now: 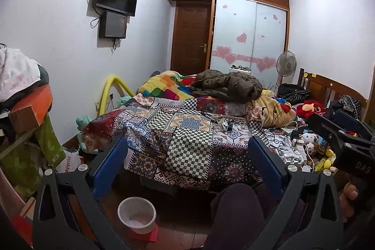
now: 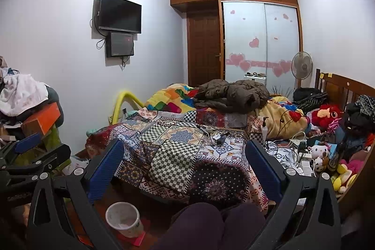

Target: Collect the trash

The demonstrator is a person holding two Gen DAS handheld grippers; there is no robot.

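In the left wrist view, the left gripper (image 1: 187, 163) is held with its blue-padded jaws spread wide and nothing between them, raised in front of the patchwork-quilted bed (image 1: 178, 132). A small heap of scraps and wrappers (image 1: 222, 122) is seen on the quilt toward the bed's right edge, beside a tangle of white cables (image 1: 286, 147). A white plastic waste bin (image 1: 137, 214) stands on the floor below the near edge of the bed.

In the right wrist view, the right gripper (image 2: 185, 161) is likewise wide open and empty. The scraps (image 2: 216, 135) lie well apart from both tools. No piece has been picked up, so the step is judged to be the opening approach; a reach over the quilt toward the scraps is called for next, with the cables avoided.
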